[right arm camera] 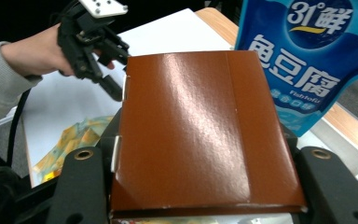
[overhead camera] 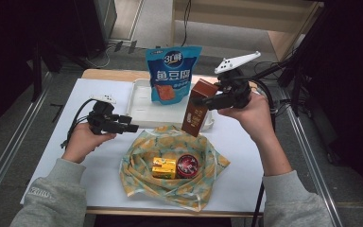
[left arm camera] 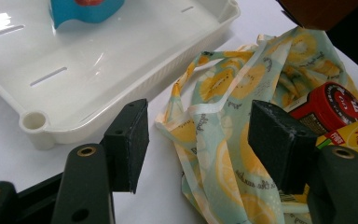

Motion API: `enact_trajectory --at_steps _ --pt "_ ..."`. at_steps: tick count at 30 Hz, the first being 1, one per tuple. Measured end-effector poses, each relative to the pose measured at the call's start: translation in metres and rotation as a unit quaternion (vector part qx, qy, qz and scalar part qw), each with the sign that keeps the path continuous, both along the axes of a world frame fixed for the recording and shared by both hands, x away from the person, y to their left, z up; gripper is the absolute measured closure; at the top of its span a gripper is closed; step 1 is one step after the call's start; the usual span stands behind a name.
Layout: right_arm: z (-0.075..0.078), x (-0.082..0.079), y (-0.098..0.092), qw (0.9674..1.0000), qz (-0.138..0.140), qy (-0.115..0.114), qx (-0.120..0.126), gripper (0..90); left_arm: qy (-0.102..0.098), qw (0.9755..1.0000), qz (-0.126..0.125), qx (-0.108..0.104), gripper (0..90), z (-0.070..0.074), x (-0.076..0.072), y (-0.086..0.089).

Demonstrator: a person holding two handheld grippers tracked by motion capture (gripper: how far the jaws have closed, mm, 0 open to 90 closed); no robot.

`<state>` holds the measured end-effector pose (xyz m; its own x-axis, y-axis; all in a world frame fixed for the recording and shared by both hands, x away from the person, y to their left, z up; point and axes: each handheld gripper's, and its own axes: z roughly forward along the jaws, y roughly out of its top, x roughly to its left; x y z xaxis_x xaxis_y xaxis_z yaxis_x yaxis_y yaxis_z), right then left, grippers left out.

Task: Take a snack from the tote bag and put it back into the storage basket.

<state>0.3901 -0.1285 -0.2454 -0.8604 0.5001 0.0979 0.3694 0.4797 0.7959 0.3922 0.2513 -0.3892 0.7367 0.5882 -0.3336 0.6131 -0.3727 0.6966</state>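
Observation:
A brown carton [overhead camera: 198, 108] hangs tilted above the table, and my right gripper [overhead camera: 204, 101] is shut on its sides. In the right gripper view the brown carton [right arm camera: 191, 130] fills the space between the jaws of the right gripper [right arm camera: 200, 158]. Below it lies a lemon-print cloth bag [overhead camera: 170, 142], spread wide, holding a yellow box [overhead camera: 164, 168] and a round red tin [overhead camera: 187, 165]. My left gripper [overhead camera: 130, 127] stands open just left of the bag, nothing between its jaws. In its own view the left gripper [left arm camera: 198, 140] frames the bag's edge [left arm camera: 223, 107].
A white tray [overhead camera: 139, 113] sits behind the bag, with a blue snack pouch [overhead camera: 172, 73] standing upright in it. White table surface lies left and right of the bag. The table's wooden far edge shows behind the tray.

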Motion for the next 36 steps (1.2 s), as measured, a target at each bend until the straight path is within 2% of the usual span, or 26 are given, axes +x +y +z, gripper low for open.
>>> enact_trajectory --at_steps 7,15,22,27,29,36 --pt "-0.002 0.011 0.002 0.9999 -0.012 -0.003 0.003 43.7 0.003 1.0000 -0.003 0.001 38.9 -0.001 0.000 -0.001" --pt "-0.008 0.033 0.009 0.9994 -0.036 0.001 0.000 43.8 0.003 1.0000 -0.004 -0.001 39.0 -0.001 0.000 0.000" --pt "-0.018 0.051 0.020 0.9988 -0.049 0.006 -0.001 43.8 0.002 1.0000 -0.009 0.001 39.0 -0.002 0.000 -0.001" --pt "-0.025 0.064 0.029 0.9983 -0.057 0.011 -0.006 43.9 0.011 0.9998 -0.015 -0.011 39.0 -0.002 0.001 0.001" --pt "-0.032 0.074 0.037 0.9977 -0.065 0.015 -0.013 43.9 0.011 0.9997 -0.014 -0.013 39.0 -0.002 0.001 0.001" --pt "-0.046 0.087 0.055 0.9972 -0.071 0.018 -0.014 43.9 0.008 0.9999 -0.013 0.006 39.2 -0.003 0.001 0.000"
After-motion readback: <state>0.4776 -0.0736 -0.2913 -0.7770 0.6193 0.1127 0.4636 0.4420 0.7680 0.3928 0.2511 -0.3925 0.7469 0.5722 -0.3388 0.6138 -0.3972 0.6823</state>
